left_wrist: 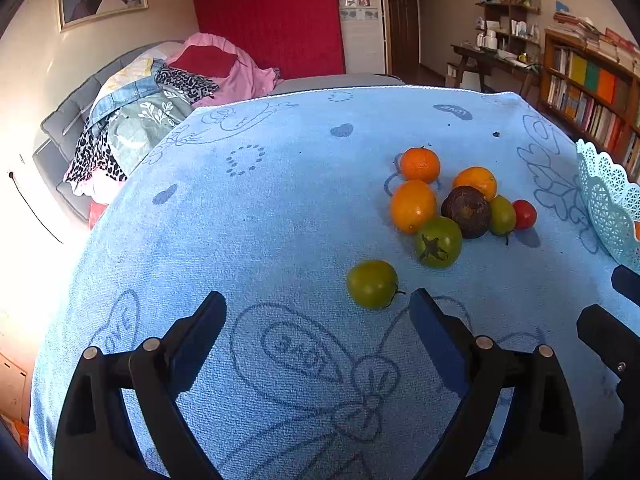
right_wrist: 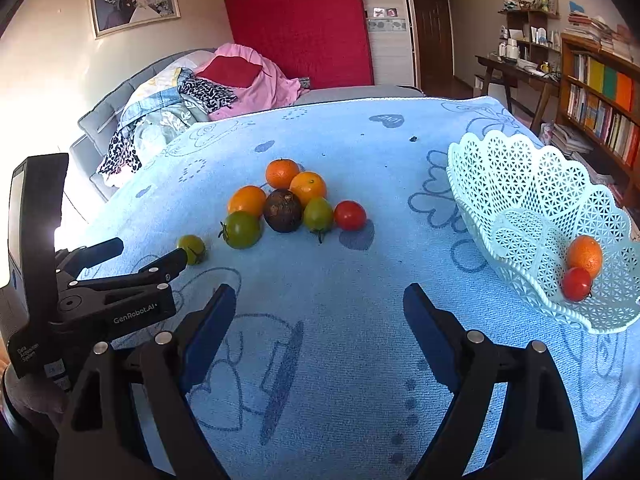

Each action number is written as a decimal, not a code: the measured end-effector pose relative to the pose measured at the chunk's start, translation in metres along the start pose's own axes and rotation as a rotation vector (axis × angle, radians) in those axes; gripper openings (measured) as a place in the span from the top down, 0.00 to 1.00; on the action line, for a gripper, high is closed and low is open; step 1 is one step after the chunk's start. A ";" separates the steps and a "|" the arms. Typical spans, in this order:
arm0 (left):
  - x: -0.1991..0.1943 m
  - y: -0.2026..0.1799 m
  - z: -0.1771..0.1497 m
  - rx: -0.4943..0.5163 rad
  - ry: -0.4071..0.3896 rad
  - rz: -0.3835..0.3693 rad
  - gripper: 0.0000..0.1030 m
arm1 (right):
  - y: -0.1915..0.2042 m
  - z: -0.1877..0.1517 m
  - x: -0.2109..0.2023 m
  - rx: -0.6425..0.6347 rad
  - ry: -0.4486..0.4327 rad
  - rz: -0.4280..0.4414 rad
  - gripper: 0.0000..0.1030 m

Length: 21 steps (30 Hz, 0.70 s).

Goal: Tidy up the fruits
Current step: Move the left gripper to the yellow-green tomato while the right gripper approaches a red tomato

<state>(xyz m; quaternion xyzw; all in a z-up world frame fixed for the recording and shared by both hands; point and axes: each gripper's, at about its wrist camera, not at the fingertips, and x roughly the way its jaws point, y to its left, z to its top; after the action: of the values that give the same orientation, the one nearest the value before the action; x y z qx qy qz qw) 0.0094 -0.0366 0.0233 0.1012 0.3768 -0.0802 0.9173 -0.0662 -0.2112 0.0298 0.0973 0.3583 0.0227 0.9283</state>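
A pile of fruit lies on the blue towel (right_wrist: 320, 340): three oranges (right_wrist: 308, 187), a dark brown fruit (right_wrist: 283, 211), green tomatoes (right_wrist: 241, 229) and a red tomato (right_wrist: 350, 215). One green tomato (left_wrist: 372, 284) lies apart, just ahead of my left gripper (left_wrist: 318, 316), which is open and empty; it also shows in the right wrist view (right_wrist: 154, 256). My right gripper (right_wrist: 320, 304) is open and empty, above the towel. The pale blue lattice basket (right_wrist: 520, 184) at the right holds an orange (right_wrist: 585, 255) and a red tomato (right_wrist: 576, 284).
A bed with piled clothes (right_wrist: 192, 96) lies behind the table at the left. A desk (right_wrist: 516, 68) and a bookshelf (right_wrist: 600, 100) stand at the right. The towel's far edge (right_wrist: 360, 100) marks the table's back.
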 end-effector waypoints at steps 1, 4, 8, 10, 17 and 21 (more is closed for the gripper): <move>0.002 -0.001 0.002 0.006 0.002 0.009 0.11 | -0.001 0.003 0.002 0.007 0.006 0.013 0.15; 0.008 -0.001 0.005 0.007 0.011 0.012 0.11 | -0.003 0.011 0.006 0.010 0.014 0.048 0.16; 0.016 0.001 0.008 -0.004 0.033 -0.010 0.11 | 0.000 0.018 0.016 -0.032 0.035 0.064 0.26; 0.018 0.001 0.010 -0.006 0.038 -0.016 0.11 | 0.000 0.020 0.024 -0.033 0.054 0.054 0.33; 0.022 0.001 0.012 -0.008 0.041 -0.033 0.11 | -0.003 0.030 0.057 -0.033 0.106 -0.041 0.52; 0.025 0.002 0.011 -0.013 0.048 -0.045 0.11 | -0.006 0.036 0.069 -0.042 0.102 -0.108 0.52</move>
<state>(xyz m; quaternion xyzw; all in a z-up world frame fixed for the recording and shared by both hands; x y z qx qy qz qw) 0.0353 -0.0394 0.0134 0.0885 0.4015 -0.0956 0.9065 0.0091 -0.2151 0.0091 0.0569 0.4094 -0.0149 0.9105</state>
